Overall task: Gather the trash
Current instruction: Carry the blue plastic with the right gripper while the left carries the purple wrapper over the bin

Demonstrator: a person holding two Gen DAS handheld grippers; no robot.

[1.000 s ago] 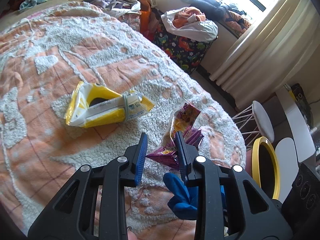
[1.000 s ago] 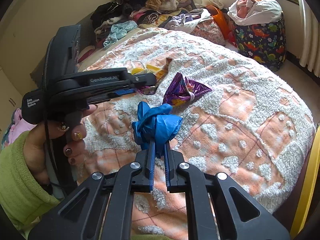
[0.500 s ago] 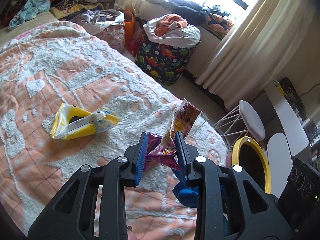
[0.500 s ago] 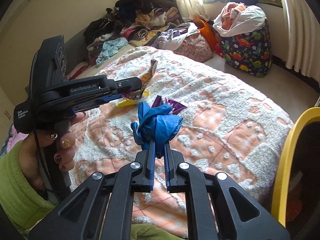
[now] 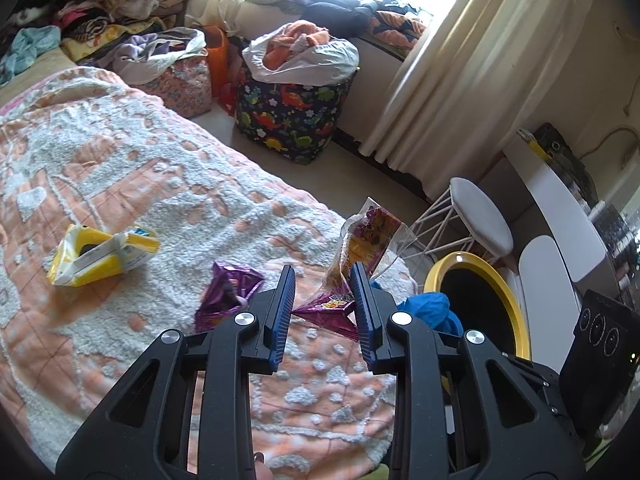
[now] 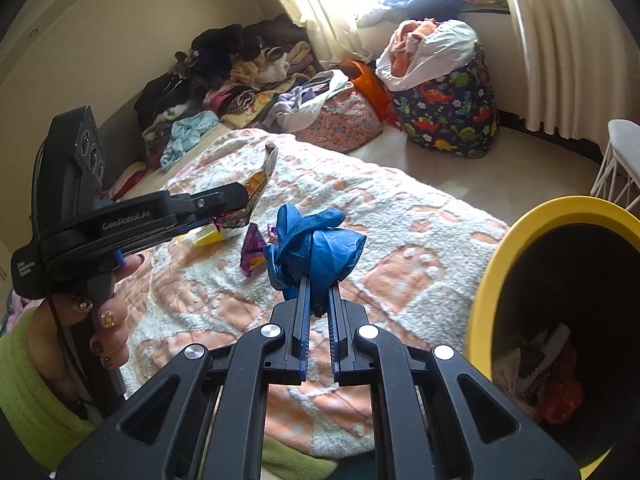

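Observation:
My left gripper (image 5: 322, 280) is shut on a crinkled purple and orange snack wrapper (image 5: 372, 232), held up off the bedspread; the right wrist view shows this left gripper (image 6: 242, 200) side-on with the wrapper (image 6: 260, 178) at its tip. In my right gripper (image 6: 318, 284), which is shut, sits a crumpled blue glove (image 6: 316, 248); the glove (image 5: 432, 308) also shows beside the left fingers. A yellow-rimmed bin (image 6: 500, 248) with trash inside stands just right of the glove, also seen as the bin (image 5: 508, 292) off the bed's edge. A purple wrapper (image 5: 228, 292) and a yellow tissue pack (image 5: 96, 256) lie on the bed.
The orange and white bedspread (image 5: 140, 184) fills the left. Beyond it stand a dinosaur-print hamper (image 5: 292, 120), a floral bag (image 5: 184, 84), heaps of clothes (image 6: 224, 76) and curtains (image 5: 460, 60). A white stool (image 5: 480, 216) stands near the bin. A hand in a green sleeve (image 6: 24, 380) grips the left tool.
Both grippers rose and swung right, away from the bed's middle. The snack wrapper came up off the bedspread in the left gripper. The yellow bin now looms large beside the blue glove.

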